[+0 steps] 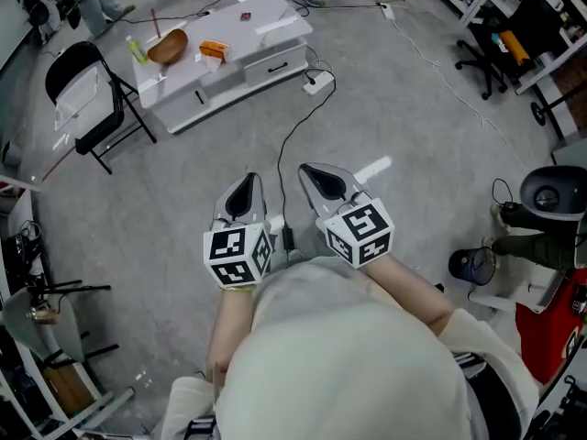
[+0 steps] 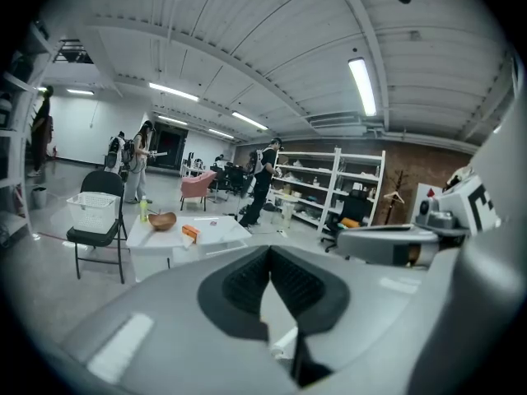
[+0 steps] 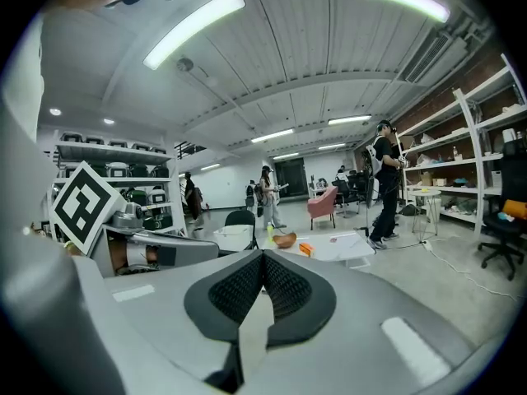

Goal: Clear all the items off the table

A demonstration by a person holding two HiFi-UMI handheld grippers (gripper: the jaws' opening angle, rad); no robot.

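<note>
Head view: your left gripper & right gripper are empty, fingers pressed together. Low white table w/ brown wooden bowl, orange pack sits far left, well apart. Approach step, I'd say: you walk over, then spread fingers.

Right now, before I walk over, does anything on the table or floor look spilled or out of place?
Nothing looks spilled: the bowl, orange box and bottle sit on the table. The one oddity is a black cable trailing loose across the floor from the power strip toward you, in your path.
</note>
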